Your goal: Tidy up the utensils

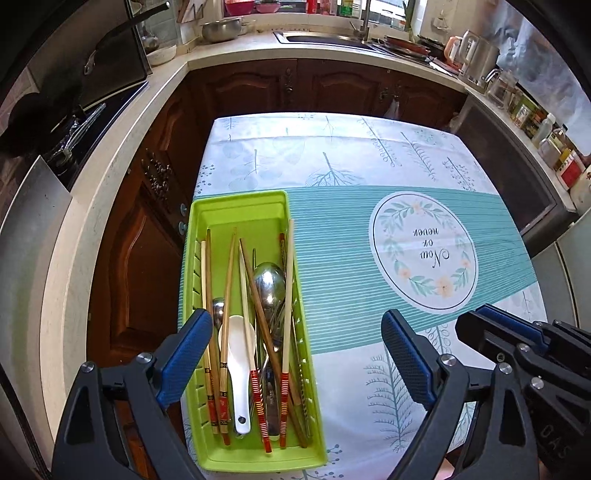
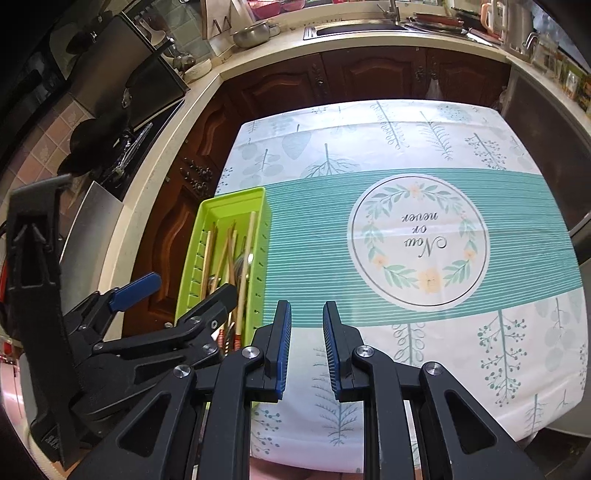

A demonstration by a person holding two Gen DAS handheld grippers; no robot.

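A lime green tray (image 1: 240, 197) lies along the left edge of the table. It holds several wooden and red-banded chopsticks (image 1: 289, 295), a white ceramic spoon (image 1: 238, 354) and metal spoons (image 1: 269, 280). My left gripper (image 1: 295, 332) hovers over the tray's near end, open wide with nothing between its blue pads. My right gripper (image 2: 307, 308) hangs above the bare tablecloth just right of the tray (image 2: 232, 195). Its pads stand a narrow gap apart and hold nothing. The right gripper (image 1: 476, 317) also shows at the right edge of the left wrist view.
A leaf-patterned tablecloth (image 1: 369, 155) with a teal band and a round "Now or never" emblem (image 2: 419, 242) covers the table. Around it run brown cabinets and a pale counter with a sink (image 1: 325, 37), a steel bowl (image 1: 221, 29), jars and a stove.
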